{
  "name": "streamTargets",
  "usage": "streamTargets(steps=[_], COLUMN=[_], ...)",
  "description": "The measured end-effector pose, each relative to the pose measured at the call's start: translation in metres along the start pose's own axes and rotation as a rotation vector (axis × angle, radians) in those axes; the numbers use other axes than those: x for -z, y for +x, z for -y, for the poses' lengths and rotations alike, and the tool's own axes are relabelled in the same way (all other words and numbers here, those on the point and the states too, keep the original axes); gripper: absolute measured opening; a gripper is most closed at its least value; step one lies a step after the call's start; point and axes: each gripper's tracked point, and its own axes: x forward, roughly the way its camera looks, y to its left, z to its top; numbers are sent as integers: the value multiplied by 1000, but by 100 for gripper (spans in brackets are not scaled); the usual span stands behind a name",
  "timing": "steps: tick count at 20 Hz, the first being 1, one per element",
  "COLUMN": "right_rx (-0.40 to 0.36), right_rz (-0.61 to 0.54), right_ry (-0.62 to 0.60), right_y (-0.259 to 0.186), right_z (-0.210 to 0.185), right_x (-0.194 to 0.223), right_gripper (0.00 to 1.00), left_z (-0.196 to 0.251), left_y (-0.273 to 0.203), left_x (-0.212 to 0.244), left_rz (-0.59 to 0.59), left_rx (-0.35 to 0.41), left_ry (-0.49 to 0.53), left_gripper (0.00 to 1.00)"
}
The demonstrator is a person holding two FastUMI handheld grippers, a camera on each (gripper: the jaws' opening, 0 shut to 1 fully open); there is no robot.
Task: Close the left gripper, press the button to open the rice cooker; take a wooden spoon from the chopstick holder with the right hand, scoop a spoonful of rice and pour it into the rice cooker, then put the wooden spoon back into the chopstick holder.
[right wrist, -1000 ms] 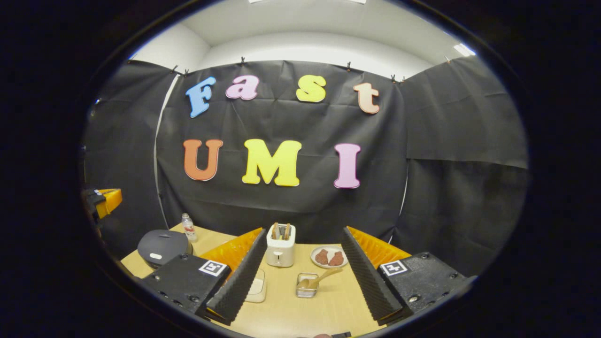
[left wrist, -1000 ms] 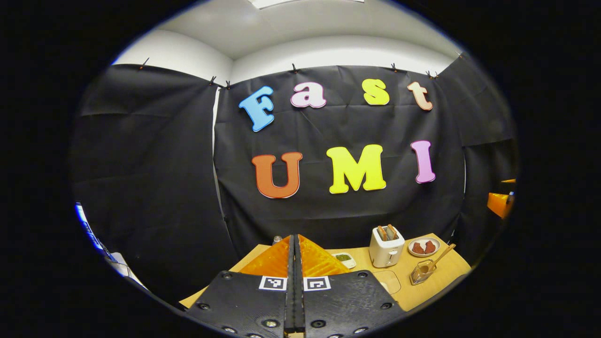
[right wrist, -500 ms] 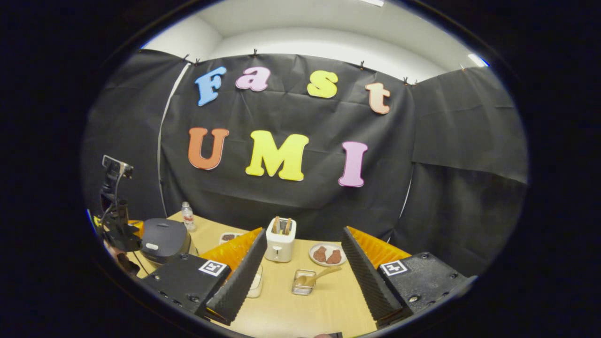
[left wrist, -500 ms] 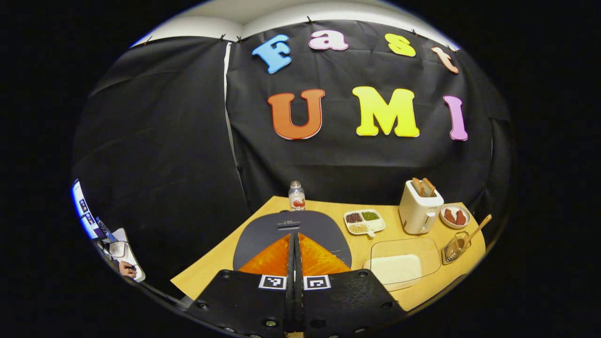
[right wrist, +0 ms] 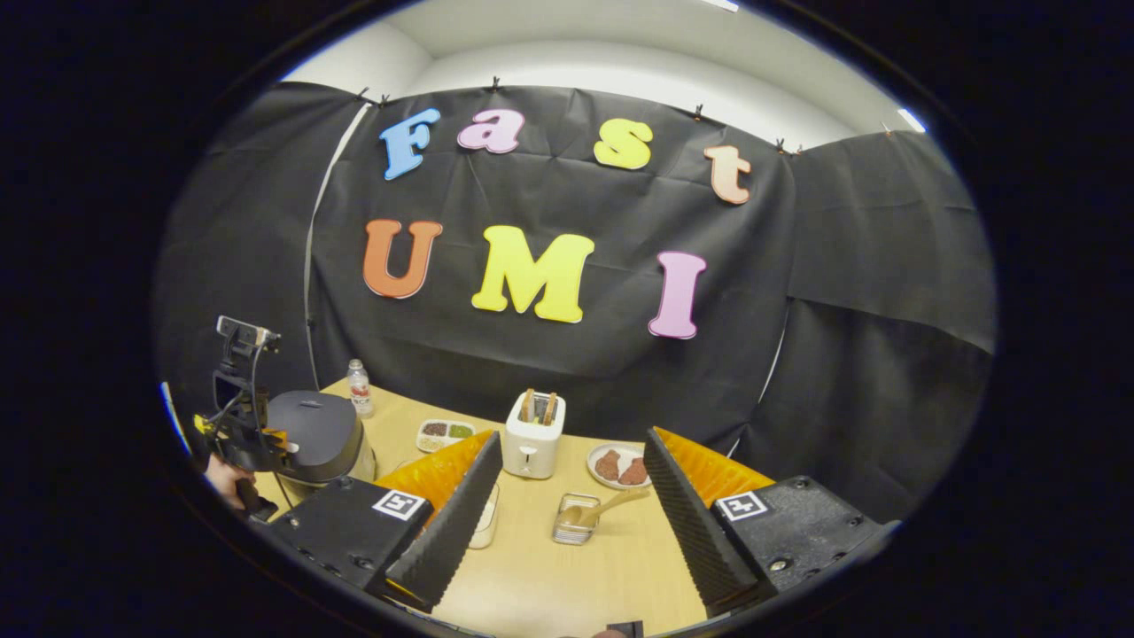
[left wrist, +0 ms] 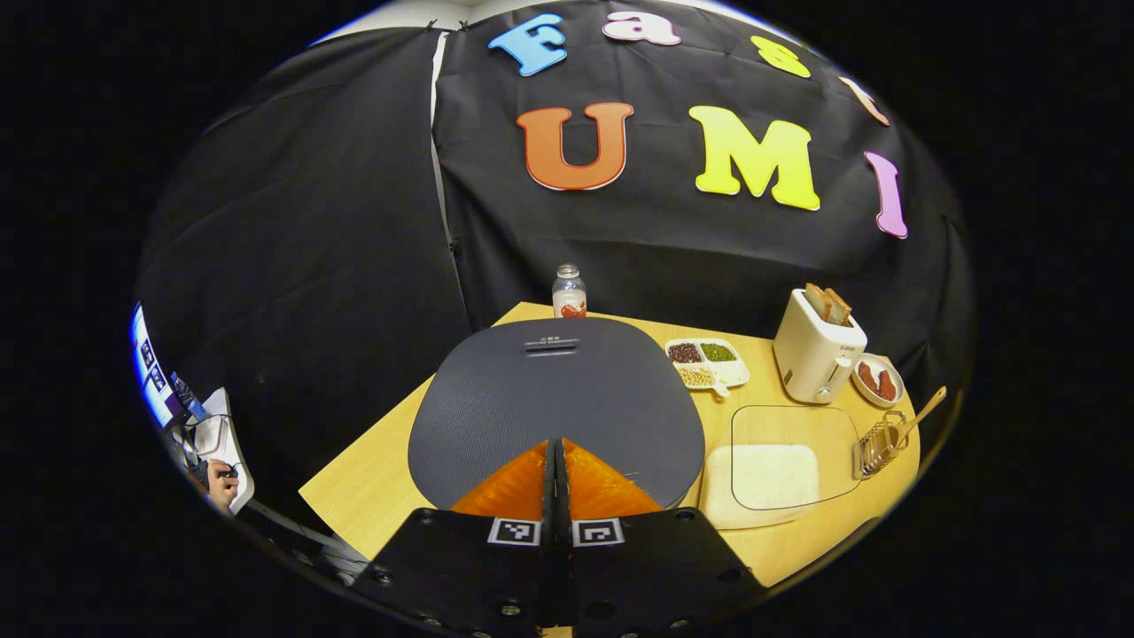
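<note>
Hovering over closed rice cooker point(left wrist: 554, 399), left tool point(left wrist: 555, 461) pressed together; right tool point(right wrist: 567, 496) spread apart, wooden spoon point(right wrist: 611, 509) ahead.

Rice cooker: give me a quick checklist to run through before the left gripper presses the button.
1. Left gripper shut, fingers together: ok.
2. Left gripper over the rice cooker lid, near its front edge: ok.
3. Lid down, not yet opened: ok.
4. Button lined up under the fingertips: cannot tell, hidden by the fingers.
5. Right gripper open for the spoon: ok.
6. Wooden spoon sits in the chopstick holder, ahead between the right fingers: ok.
</note>
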Motion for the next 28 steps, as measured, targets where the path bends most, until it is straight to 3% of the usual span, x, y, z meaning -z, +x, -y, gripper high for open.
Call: streamTargets(steps=[3,7,14,16,18,20,23,28], right_rx=[1,-6,-22,-17,-12,-14,-7,-14], right_rz=[-6,-22,-29,-8,36,72,125,145], right_ry=[-4,7,4,10,27,34,41,40], right_y=[1,3,6,4,1,0,-4,-5], right_z=[1,-1,-7,-4,-2,-2,0,-5], right_x=[2,8,10,5,-4,-8,-17,-23], right_gripper=[100,100,100,100,100,100,100,100], left_z=[0,0,0,-1,-1,-6,-21,-13], left_y=[0,1,1,-3,-12,-35,-75,-120], left_x=[3,6,6,-2,-28,-84,-149,-183], left_rz=[4,-27,-9,23,122,324,534,610], left_rx=[-11,4,-13,-25,-35,-59,-74,-13], left_ry=[34,-8,48,112,128,107,48,5], left_gripper=[0,0,1,0,0,0,0,0])
